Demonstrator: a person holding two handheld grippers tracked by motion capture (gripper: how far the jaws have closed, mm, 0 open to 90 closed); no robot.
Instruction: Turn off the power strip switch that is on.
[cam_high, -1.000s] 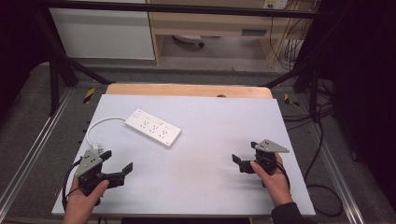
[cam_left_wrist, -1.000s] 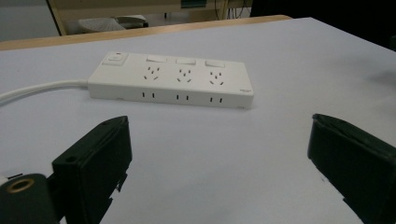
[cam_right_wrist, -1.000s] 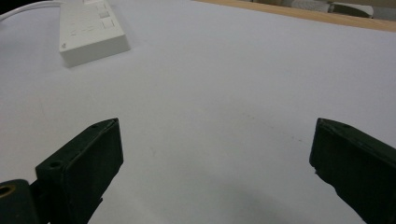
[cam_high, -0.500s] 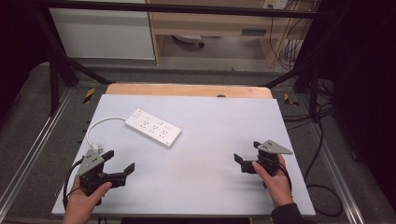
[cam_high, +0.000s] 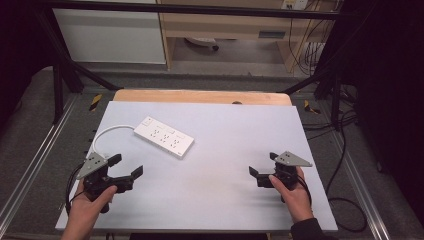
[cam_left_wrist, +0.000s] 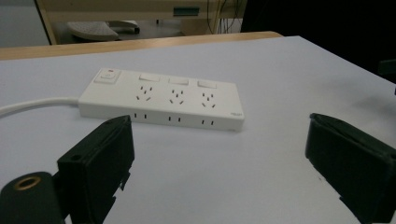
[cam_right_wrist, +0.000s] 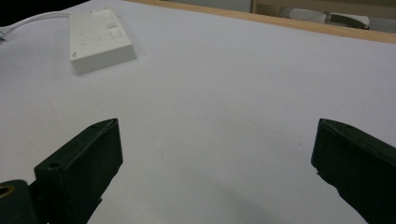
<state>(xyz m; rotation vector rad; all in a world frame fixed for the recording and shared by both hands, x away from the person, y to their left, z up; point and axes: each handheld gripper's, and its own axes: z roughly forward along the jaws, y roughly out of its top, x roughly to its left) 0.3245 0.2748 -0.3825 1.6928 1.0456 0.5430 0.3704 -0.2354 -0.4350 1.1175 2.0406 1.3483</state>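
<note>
A white power strip (cam_high: 164, 136) with several sockets lies flat on the white tabletop (cam_high: 225, 135), left of the middle, and its white cord (cam_high: 102, 134) loops off to the left. My left gripper (cam_high: 126, 165) hovers near the front left corner, open and empty, just short of the strip. In the left gripper view the power strip (cam_left_wrist: 163, 98) lies straight ahead beyond the left gripper (cam_left_wrist: 219, 154). My right gripper (cam_high: 263, 164) is open and empty at the front right. Its own view shows the right gripper (cam_right_wrist: 217, 154) over bare table, with the power strip (cam_right_wrist: 100, 39) far off at the upper left.
A strip of wooden table edge (cam_high: 200, 96) shows at the far side. Metal frame rails (cam_high: 30, 165) run along both sides of the table. Cables (cam_high: 345, 150) hang to the right, and shelving (cam_high: 225, 25) stands behind.
The left gripper has edged slightly forward toward the power strip. The right gripper has hardly moved, and both stay open.
</note>
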